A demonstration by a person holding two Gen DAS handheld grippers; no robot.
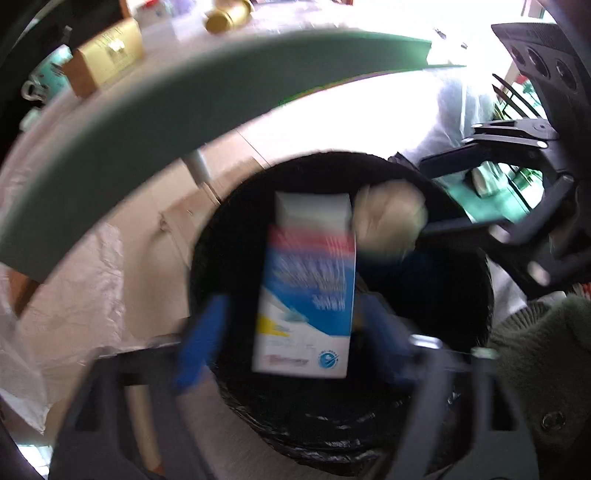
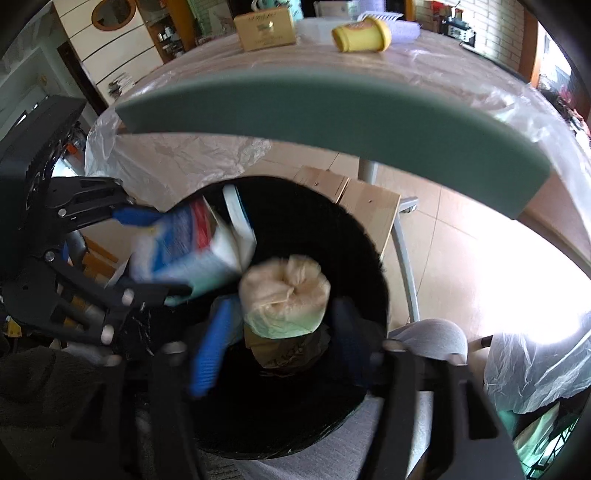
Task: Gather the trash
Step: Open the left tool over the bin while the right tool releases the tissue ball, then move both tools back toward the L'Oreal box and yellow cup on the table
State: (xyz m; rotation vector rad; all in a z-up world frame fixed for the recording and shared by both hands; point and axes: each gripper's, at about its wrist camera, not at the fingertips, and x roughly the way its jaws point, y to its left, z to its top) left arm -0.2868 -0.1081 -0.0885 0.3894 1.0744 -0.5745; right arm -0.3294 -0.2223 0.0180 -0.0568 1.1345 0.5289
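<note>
A blue, white and red carton [image 1: 306,295] sits between the blue fingers of my left gripper [image 1: 291,332], above the black-lined trash bin [image 1: 476,295]. The fingers stand a little off its sides, blurred. The carton also shows in the right wrist view [image 2: 192,240], at the left gripper [image 2: 155,254]. A cream roll of tissue [image 2: 284,295] sits between the fingers of my right gripper [image 2: 284,332], above the bin [image 2: 369,258]; gaps show on both sides. The roll also shows in the left wrist view [image 1: 388,218]. Brown paper trash [image 2: 280,350] lies in the bin.
A green foam strip [image 2: 332,110] lines the table edge above the bin. On the plastic-covered table [image 2: 443,62] stand a brown box [image 2: 264,29] and a yellow jar [image 2: 362,35] lying on its side. Flat cardboard [image 2: 369,206] and a metal table leg [image 2: 402,251] are on the floor.
</note>
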